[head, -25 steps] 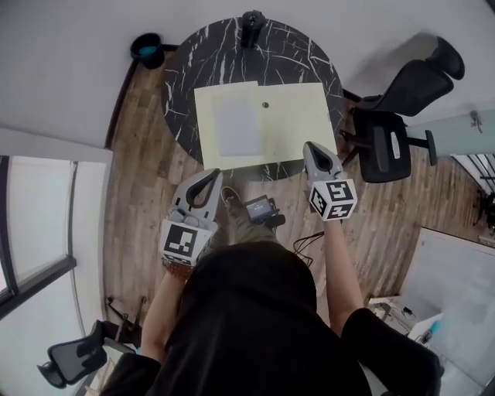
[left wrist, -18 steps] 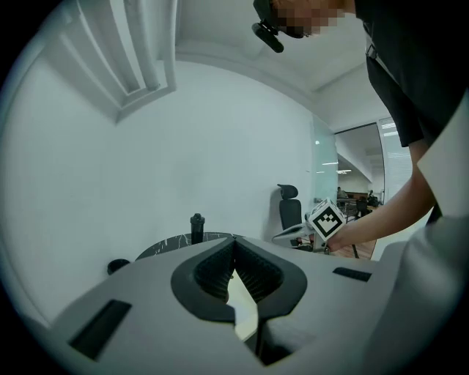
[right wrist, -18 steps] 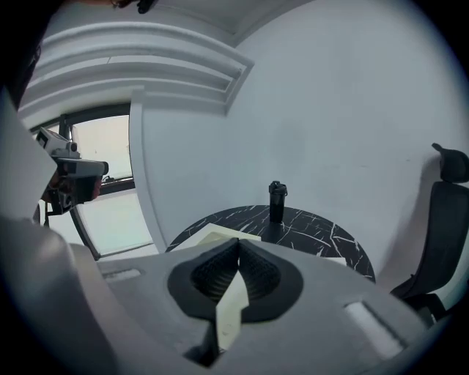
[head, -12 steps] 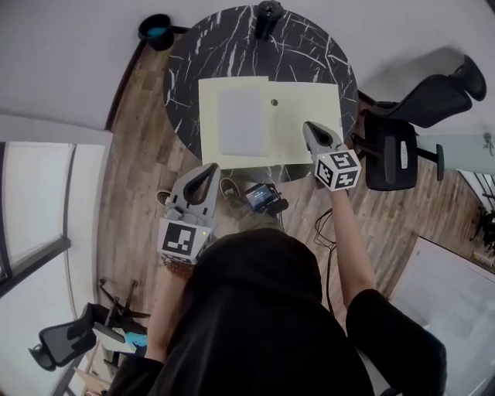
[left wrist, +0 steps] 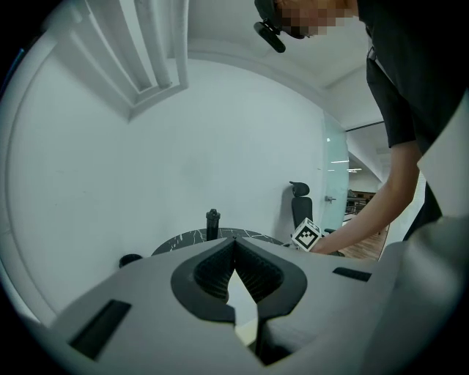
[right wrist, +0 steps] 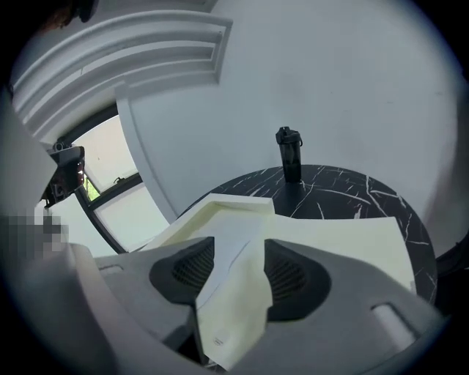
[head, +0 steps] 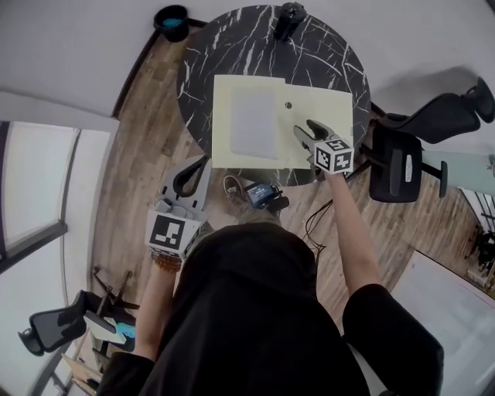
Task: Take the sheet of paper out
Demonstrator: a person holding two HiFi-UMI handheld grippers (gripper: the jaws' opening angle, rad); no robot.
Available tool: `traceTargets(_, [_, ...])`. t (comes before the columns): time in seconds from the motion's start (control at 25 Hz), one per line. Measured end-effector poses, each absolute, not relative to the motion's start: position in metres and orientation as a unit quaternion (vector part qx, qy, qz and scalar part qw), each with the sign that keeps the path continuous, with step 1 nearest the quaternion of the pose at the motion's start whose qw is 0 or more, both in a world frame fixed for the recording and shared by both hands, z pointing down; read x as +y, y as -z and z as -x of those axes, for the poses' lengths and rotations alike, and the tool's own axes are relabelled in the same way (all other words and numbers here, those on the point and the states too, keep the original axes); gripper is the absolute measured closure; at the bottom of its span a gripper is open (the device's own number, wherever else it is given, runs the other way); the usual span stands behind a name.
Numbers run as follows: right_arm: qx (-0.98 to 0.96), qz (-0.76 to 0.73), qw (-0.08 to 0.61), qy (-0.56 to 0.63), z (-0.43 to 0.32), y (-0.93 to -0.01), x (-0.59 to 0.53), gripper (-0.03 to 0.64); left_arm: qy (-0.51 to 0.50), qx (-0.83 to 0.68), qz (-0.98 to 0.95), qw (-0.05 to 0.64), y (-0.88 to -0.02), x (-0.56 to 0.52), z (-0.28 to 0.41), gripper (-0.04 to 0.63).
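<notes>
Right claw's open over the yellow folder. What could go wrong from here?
1. The right claw, jaws just opened with nothing between them, hangs over the bare right half of the yellow folder, not the white sheet. Closing there likely pinches folder instead.
2. The left claw is shut, away from the folder. Nothing pins it, so a pull may drag it across the table.

A round black marble table (head: 224, 58) is carrying a pale yellow folder (head: 329, 116) lying flat, with a dark bottle (head: 289, 17) standing at its far edge.
</notes>
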State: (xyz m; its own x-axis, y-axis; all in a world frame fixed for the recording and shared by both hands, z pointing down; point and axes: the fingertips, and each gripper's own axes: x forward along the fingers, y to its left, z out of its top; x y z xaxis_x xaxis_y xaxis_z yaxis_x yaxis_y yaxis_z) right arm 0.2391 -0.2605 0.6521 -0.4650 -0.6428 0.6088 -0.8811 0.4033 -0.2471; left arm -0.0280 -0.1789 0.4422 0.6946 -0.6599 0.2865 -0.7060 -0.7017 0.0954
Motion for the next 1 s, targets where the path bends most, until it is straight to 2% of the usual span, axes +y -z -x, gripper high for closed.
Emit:
traceTargets(0.08, [-0.811,-0.459,0.217,-0.29,-0.231,-0.664,-0.264,0.405,-0.116,-0.378,-0.914,0.093,-0.445,-0.177,0.033,0.601])
traceTargets(0.24, [-0.816,-0.433,0.231,-0.305,-0.214,-0.686,-0.272,0.405,-0.13,-0.388,-0.904,0.127,-0.452,-0.168,0.032,0.601])
traceTargets(0.44, [-0.812,-0.422,0.239,-0.326,-0.199,-0.709,-0.286,0.408,-0.136,-0.38,-0.909,0.102,-0.461,-0.162,0.026,0.601])
traceTargets(0.6, [-0.808,-0.412,0.252,-0.338,-0.187,-0.724,-0.291,0.419,-0.13,-0.394,-0.901,0.128,-0.457,-0.161,0.022,0.601])
traceTargets(0.72, [-0.8,-0.417,0.261,-0.342,-0.186,-0.734,-0.291,0.454,-0.133,-0.389,-0.903,0.126,-0.456,-0.16,0.018,0.601])
traceTargets(1.0, [-0.782,-0.427,0.25,-0.379,-0.181,-0.746,-0.29,0.454,-0.134,-0.375,-0.909,0.118,-0.451,-0.169,0.003,0.601])
